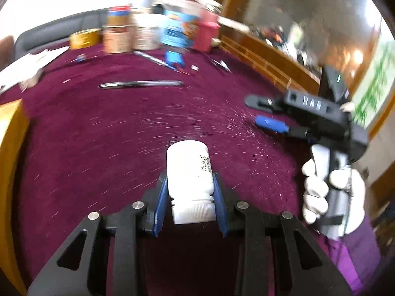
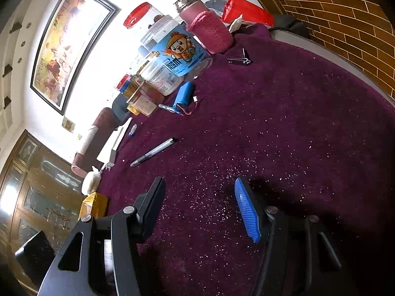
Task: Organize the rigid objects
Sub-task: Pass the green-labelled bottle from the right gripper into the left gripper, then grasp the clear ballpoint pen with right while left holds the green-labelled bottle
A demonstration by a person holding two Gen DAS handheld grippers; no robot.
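Purple cloth | left tongs clamp white bottle | right tongs spread, marked "BAS"

The left wrist view is smeared by motion blur: the jars at the back and the glitter specks on the purple counter streak into arcs. The right wrist view is sharp but tilted. Both blow out white at the top, bend strongly at the edges, and darken in the corners.
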